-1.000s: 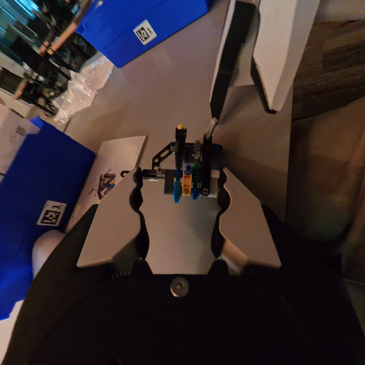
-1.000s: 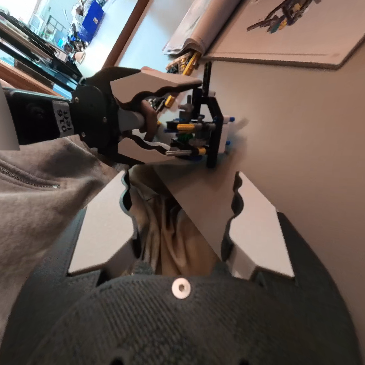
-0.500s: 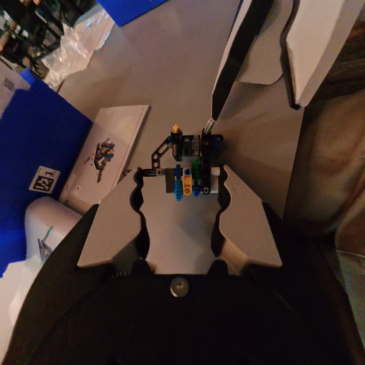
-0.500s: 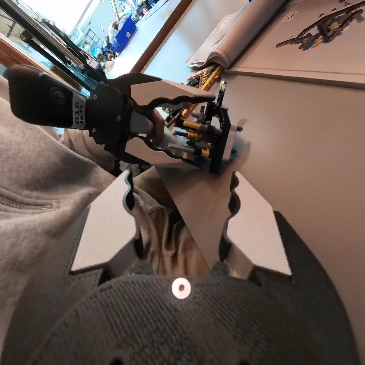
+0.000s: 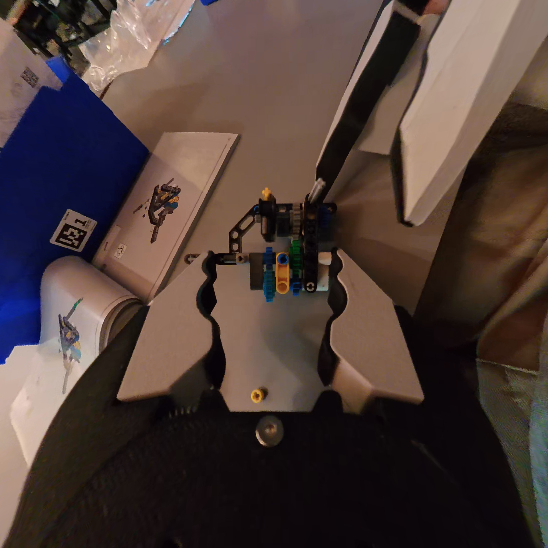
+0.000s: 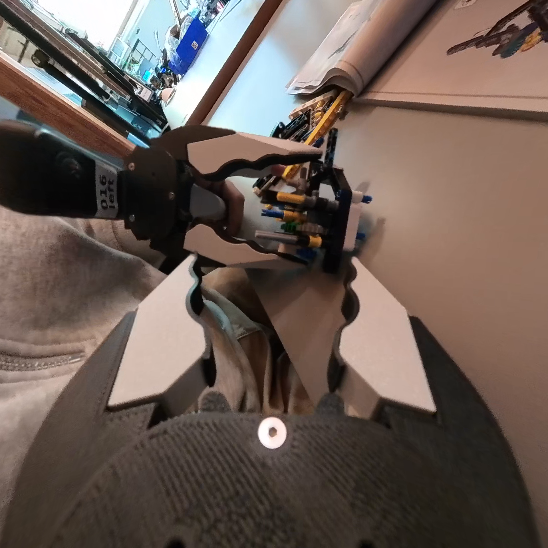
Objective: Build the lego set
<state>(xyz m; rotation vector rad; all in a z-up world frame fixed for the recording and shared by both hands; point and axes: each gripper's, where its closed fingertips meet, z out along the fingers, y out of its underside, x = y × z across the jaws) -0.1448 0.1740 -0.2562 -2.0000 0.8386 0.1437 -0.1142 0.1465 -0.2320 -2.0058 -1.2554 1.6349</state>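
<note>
Left gripper clamped on the lego assembly, right gripper wide apart beside it.

At nine o'clock in the left wrist view sits a blue bin, then an instruction booklet; the assembly stands on the grey table at centre, pinched between the left fingertips. Toward one o'clock the right gripper's fingers reach in, one tip near the assembly's grey axle. A yellow pin lies at six o'clock.

We see the lego assembly, a black beam frame carrying blue, green and grey gears, yellow connectors and axles, standing upright on the tabletop, right of the instruction booklet.
</note>
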